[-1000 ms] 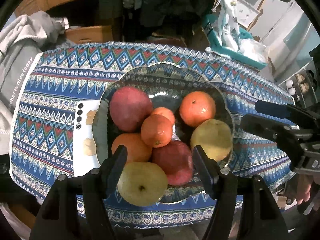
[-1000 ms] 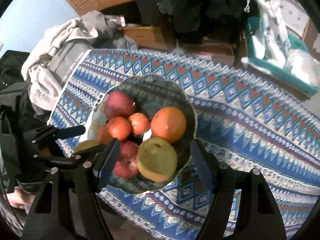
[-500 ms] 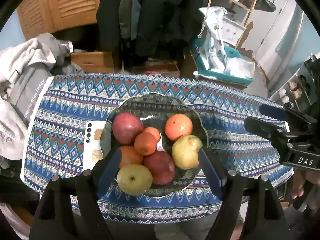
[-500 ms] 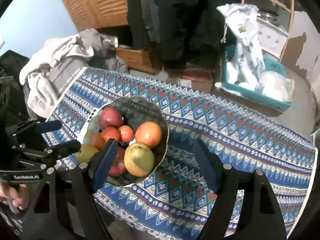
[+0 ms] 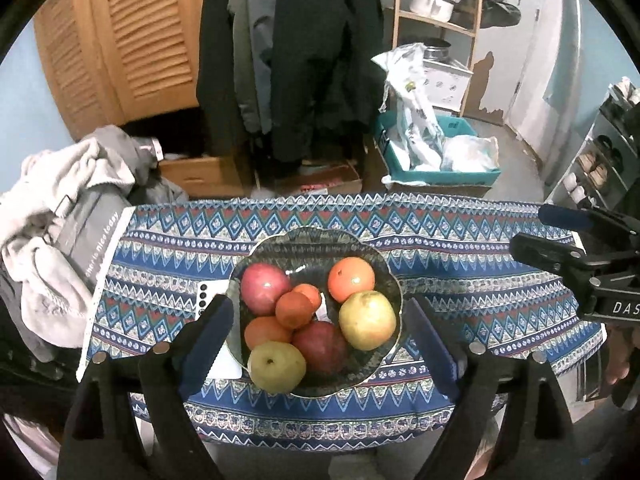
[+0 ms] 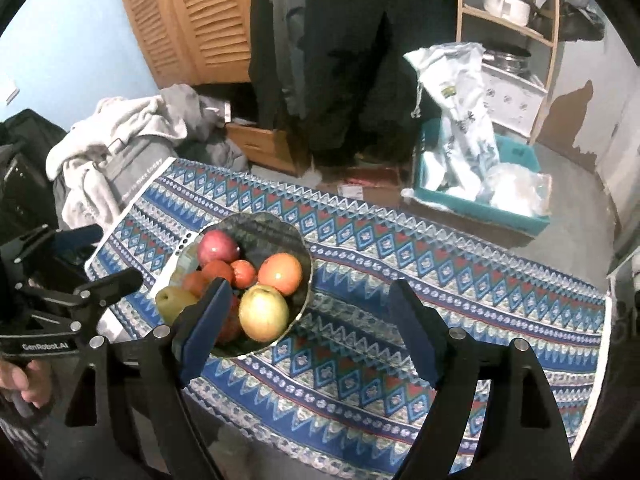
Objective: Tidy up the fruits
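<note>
A dark patterned bowl (image 5: 316,240) stands on the blue patterned tablecloth (image 5: 460,264). It holds two red apples (image 5: 264,288), two yellow-green pears (image 5: 367,320) and several oranges (image 5: 351,279). My left gripper (image 5: 316,320) is open and empty, held above and in front of the bowl. My right gripper (image 6: 308,304) is open and empty, above the cloth to the right of the bowl (image 6: 296,236). Each gripper also shows in the other's view, the right one (image 5: 560,236) and the left one (image 6: 92,256).
A white phone (image 5: 208,292) lies partly under the bowl's left side. Grey clothes (image 5: 60,216) are piled at the table's left end. Behind the table are hanging coats (image 5: 296,52), a teal crate with bags (image 5: 436,152), cardboard boxes and a wooden shelf.
Both grippers have pulled back and up from the bowl, which looks smaller and farther now. The fruit has not moved. Both stay open and empty.
</note>
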A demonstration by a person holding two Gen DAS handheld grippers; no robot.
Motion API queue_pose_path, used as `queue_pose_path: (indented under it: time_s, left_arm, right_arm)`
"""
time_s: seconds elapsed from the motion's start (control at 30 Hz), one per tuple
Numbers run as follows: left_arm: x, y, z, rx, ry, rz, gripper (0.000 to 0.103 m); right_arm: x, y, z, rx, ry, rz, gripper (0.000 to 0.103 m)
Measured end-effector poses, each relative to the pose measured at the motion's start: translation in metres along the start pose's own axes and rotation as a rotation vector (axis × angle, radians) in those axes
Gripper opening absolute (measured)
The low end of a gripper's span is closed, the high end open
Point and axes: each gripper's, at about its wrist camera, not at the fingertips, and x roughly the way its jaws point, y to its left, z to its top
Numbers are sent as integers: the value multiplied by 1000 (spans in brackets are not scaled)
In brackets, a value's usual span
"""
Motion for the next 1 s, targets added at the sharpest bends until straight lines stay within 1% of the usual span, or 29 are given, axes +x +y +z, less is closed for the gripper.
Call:
queue_pose_path:
  time_s: [0.1,0.2,0.33,0.4,0.5,0.6,0.73,1.0]
  left_arm:
    - [-6,-7,-2,8,-18,6,97]
    - [-9,-14,-2,18,-23,13,98]
    - [-17,-21,1,28,-51,32,99]
    - [-21,-25,2,37,-66,42,102]
    - [-27,-32,4,59,-100,54,102]
    - [-28,-37,5,80,-115,66,102]
    - [-26,-42,6,92,-123,76,102]
    - [-23,-48,6,109,-122,94,102]
  right_arm:
    - [-10,-3,-3,-10,-28,-20,81]
    - [-19,-6,-6,-19,-57,-34,81]
    - [-29,-14,-10,-3,-84,-24,81]
    - [-33,-18,-11,8,-96,-17,81]
    - [-38,-21,-13,13,-112,-19,81]
    - [-40,-24,-14,11,-119,-28,81]
    - [-40,-27,-14,15,-118,-27,81]
    - [-42,-32,-17,10,-132,-58,82]
